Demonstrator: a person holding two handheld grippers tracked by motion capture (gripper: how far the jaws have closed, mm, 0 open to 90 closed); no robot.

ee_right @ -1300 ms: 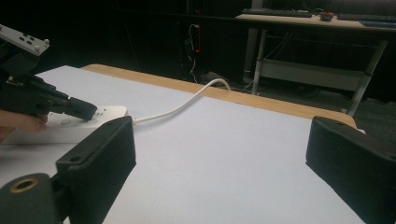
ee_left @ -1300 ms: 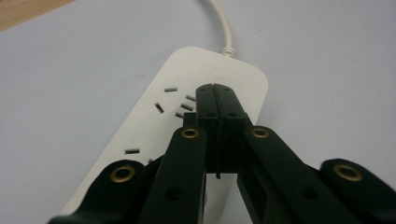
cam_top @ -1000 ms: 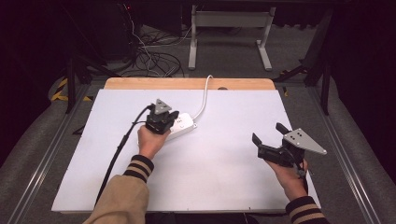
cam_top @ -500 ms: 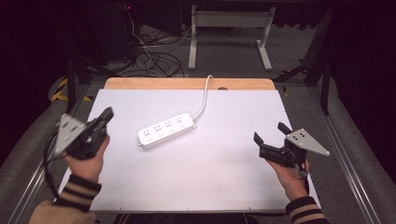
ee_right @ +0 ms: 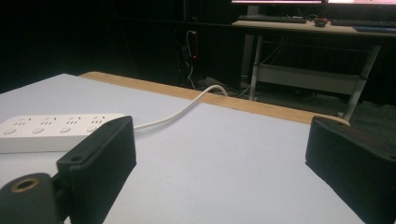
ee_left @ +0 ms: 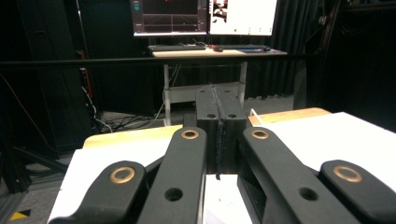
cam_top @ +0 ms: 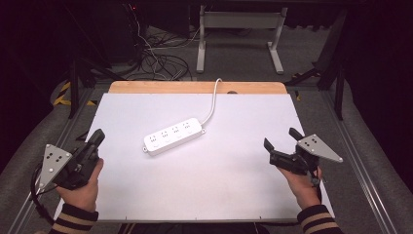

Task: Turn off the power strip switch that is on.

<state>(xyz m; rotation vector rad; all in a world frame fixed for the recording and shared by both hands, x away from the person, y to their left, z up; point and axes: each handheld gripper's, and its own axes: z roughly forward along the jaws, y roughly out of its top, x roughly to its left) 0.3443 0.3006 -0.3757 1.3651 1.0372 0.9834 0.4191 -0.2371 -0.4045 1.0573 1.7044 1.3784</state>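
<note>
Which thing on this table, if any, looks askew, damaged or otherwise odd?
Nothing is damaged or spilled. The white power strip lies at a slant to the table's edges, its cord running off the far wooden edge. It lies flat, apart from both tongs.

Power strip point(ee_right: 51, 132) partly behind right claw point(ee_right: 224, 163); cord point(cam_top: 212, 100) end past table edge.

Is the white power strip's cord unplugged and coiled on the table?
No. The white power strip has its white cord running straight off the far wooden edge of the table.

A white power strip point(cam_top: 173, 136) lies flat and slantwise mid-table, its white cord point(cam_top: 212, 102) trailing to the far edge.
</note>
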